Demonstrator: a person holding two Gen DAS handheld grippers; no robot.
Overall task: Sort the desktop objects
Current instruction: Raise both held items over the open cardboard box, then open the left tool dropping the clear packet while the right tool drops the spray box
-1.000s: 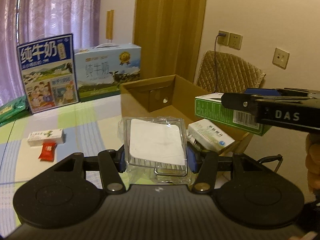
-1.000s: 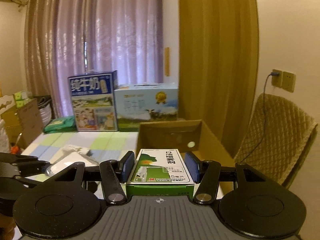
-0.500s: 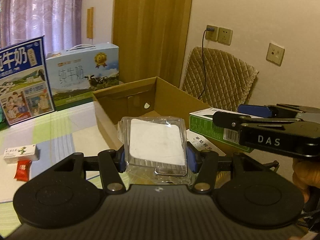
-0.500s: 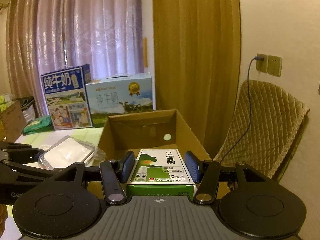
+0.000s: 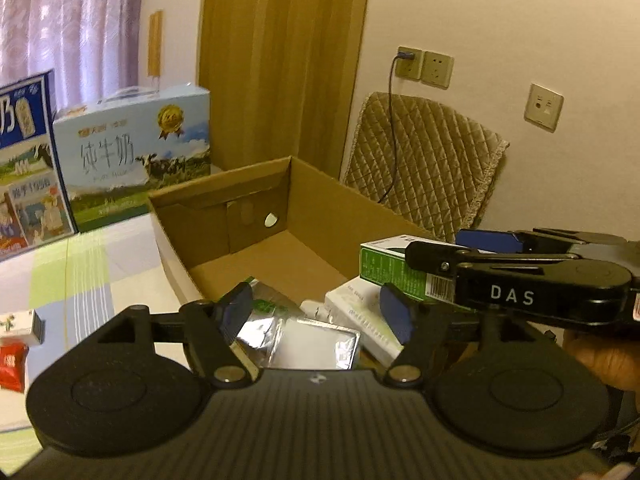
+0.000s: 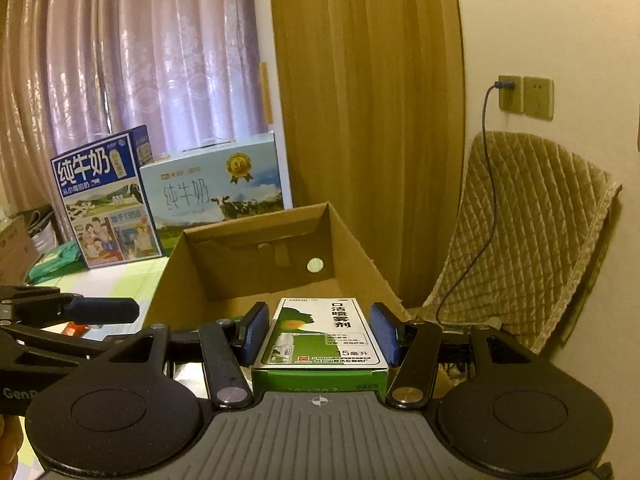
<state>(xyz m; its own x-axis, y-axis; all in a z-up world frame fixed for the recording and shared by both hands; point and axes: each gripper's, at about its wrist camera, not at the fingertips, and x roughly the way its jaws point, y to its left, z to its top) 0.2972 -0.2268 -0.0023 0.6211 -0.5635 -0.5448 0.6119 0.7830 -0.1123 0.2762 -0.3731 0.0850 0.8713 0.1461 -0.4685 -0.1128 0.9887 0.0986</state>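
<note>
While the left gripper hangs over the near end of the open cardboard box, its blue pads stand spread with nothing between them, and the clear plastic tray lies below them inside the box, at 6 o'clock of the gap. Plenty of bare cardboard floor shows toward 12 o'clock, up to the far wall with its round hole; the left wall rises at 9 o'clock beside the checked table. Over on the right, the right gripper holds the green spray box between its pads, flat, label up, above the near right part of the carton; whether both pads press on it I cannot tell, a slim gap shows on the left side. In the left view that gripper crosses at 3 o'clock, close over a white medicine box resting just beside the tray. Out on the table at 9 o'clock sit a small white carton and a red sachet, touching. Two milk cartons stand at 11 o'clock beyond the box, a quilted chair at 2 o'clock.
</note>
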